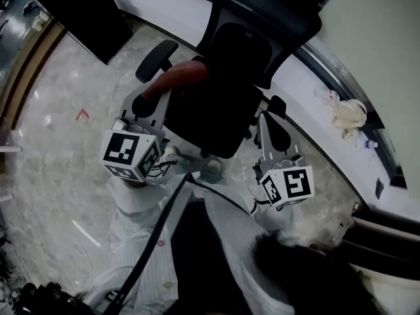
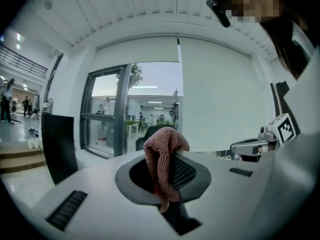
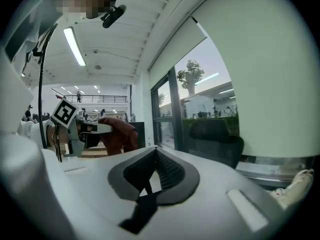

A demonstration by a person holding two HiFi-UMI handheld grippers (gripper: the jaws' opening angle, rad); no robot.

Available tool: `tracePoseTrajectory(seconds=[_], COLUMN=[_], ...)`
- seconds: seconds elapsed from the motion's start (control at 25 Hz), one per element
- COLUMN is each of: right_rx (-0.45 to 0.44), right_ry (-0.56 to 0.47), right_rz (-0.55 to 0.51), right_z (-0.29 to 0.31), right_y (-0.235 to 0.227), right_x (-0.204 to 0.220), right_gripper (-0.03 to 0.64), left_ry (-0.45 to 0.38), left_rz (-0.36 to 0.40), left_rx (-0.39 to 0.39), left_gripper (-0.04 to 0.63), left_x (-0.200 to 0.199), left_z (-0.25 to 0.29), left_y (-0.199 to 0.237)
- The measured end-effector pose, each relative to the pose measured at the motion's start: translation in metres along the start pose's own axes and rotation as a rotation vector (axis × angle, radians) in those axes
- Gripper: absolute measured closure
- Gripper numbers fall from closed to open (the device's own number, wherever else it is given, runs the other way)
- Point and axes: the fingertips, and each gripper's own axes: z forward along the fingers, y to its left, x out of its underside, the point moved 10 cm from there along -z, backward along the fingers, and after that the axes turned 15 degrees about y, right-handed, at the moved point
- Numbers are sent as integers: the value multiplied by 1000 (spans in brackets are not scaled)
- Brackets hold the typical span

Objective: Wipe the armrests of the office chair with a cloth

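Overhead, black office chair (image 1: pixel 220 104) on pale marble floor (image 1: pixel 59 156). Left hand-held gripper (image 1: pixel 157 97) has its jaws clamped on a reddish-pink knit cloth (image 2: pixel 161 156); the cloth bunches above the tips and hangs down between them. From the head view the cloth sits against the chair's left side, just beside the left armrest (image 1: pixel 156 59); contact with it unclear. Right hand-held gripper (image 3: pixel 151 171): jaws drawn nearly together, only a sliver between, nothing in them. Its tip points near the right armrest (image 1: pixel 279 104), apart from it.
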Motion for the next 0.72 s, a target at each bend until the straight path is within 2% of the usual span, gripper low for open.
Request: tracePoseTrajectory(seconds=[0.2,0.36,0.44,0.56,0.72], right_rx=[-85,-81,-47,24,181], right_ry=[30,42,52,59,78], right_rz=[-31,-42,-23,37,124], right_z=[54,107,137,189,248], right_y=[44,75,86,102,132], right_x=[-19,-40,-48,-58,-69], right_gripper=[615,615,615,615,615], left_ry=[-23,-37,-31,-16,22], left_rz=[-47,-43,-24,14,105], left_rx=[-110,-104,-64,37,209], left_gripper=[561,561,561,561,561], left_x=[0,-12,-19,-31,-49], left_z=[-35,-28,-9,29,80], left_y=[74,140,175,234,302])
